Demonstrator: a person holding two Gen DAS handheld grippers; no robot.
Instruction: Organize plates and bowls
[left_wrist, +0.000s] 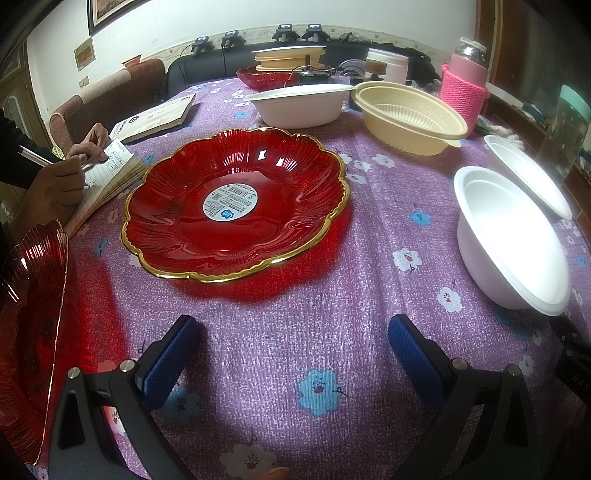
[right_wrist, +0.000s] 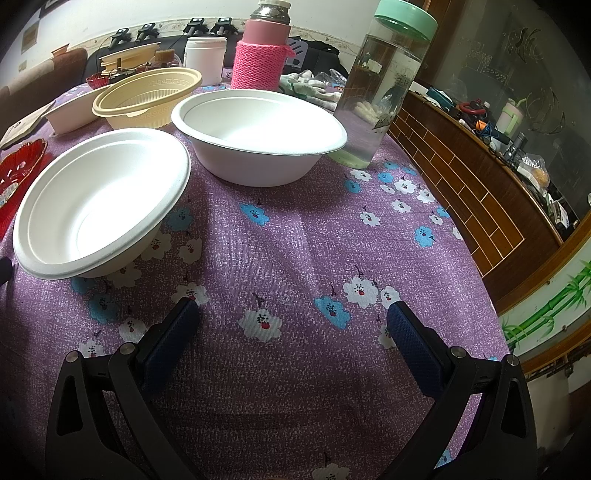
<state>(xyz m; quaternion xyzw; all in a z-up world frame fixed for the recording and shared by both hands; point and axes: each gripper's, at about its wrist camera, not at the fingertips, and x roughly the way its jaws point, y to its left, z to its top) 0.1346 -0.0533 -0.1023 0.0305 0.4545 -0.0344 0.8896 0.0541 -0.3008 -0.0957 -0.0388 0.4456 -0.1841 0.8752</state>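
A large red glass plate with a gold scalloped rim (left_wrist: 236, 206) lies on the purple flowered cloth just ahead of my left gripper (left_wrist: 293, 332), which is open and holds nothing. A second red plate (left_wrist: 33, 314) sits at the left edge. Two white bowls stand at the right (left_wrist: 513, 240) (left_wrist: 528, 173). Farther back are another white bowl (left_wrist: 299, 105) and a beige bowl (left_wrist: 410, 118). My right gripper (right_wrist: 291, 317) is open above bare cloth. In front of it are the near white bowl (right_wrist: 99, 203), the far white bowl (right_wrist: 258, 136) and the beige bowl (right_wrist: 147, 96).
A person's hands (left_wrist: 62, 177) write in a notebook (left_wrist: 110, 173) at the left, by a book (left_wrist: 155, 118). A pink-sleeved flask (right_wrist: 260, 51), a clear bottle with a green lid (right_wrist: 384, 88), a white jar (right_wrist: 205, 59) and stacked beige dishes (left_wrist: 288, 57) crowd the back. The table edge (right_wrist: 476, 258) drops off at the right.
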